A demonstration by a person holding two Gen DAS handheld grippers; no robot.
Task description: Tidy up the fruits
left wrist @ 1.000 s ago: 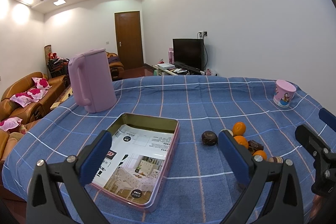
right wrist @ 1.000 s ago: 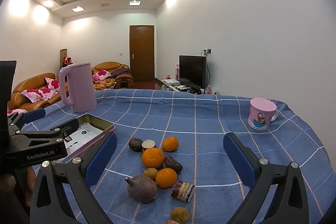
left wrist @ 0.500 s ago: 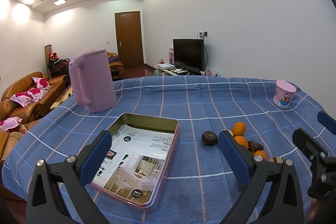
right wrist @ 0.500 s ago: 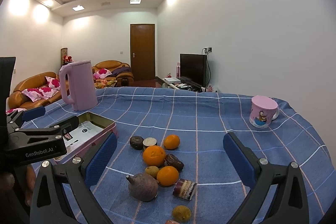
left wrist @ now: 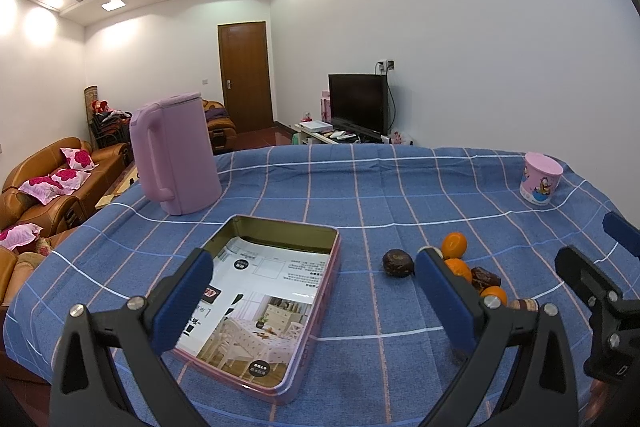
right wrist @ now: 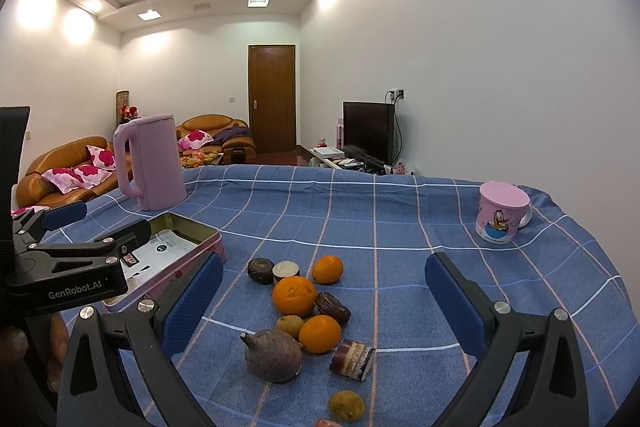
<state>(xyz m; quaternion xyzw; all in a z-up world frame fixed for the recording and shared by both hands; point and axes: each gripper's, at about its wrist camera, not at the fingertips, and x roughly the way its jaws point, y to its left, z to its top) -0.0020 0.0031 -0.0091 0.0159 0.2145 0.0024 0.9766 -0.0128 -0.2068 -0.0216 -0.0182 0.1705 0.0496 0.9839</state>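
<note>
White lettering reading "GenRobot.AI" runs along the black body of the left gripper [right wrist: 96, 227] where it shows at the left edge of the right wrist view; the paper sheet lying in the tin [left wrist: 316, 311] carries small print and a red logo, too small to read, beside a photo of a dining room. The left gripper [left wrist: 312, 291] has its blue-padded fingers [left wrist: 182, 303] spread wide apart, gripping nothing, poised above the near end of the tin, which sits open on the blue checked tablecloth [left wrist: 360, 195] with no fruit in it. Behind the tin stands a pink kettle [left wrist: 174, 155] with its handle towards the camera. To the right of the tin, well apart from it, lies the fruit cluster [right wrist: 304, 311]: a dark round fruit [right wrist: 260, 270] and a cut half just beside it at the far end, three oranges [right wrist: 294, 296] among brown pieces, a large purple-brown fruit with a stem [right wrist: 274, 355] nearest, and what may be a small yellowish fruit [right wrist: 346, 405] at the bottom edge. The right gripper [right wrist: 320, 303] is likewise wide open and holds nothing, its fingers [right wrist: 456, 303] framing the cluster from above without touching it. Far right stands a pink cartoon mug [right wrist: 500, 213] with a pink lid
</note>
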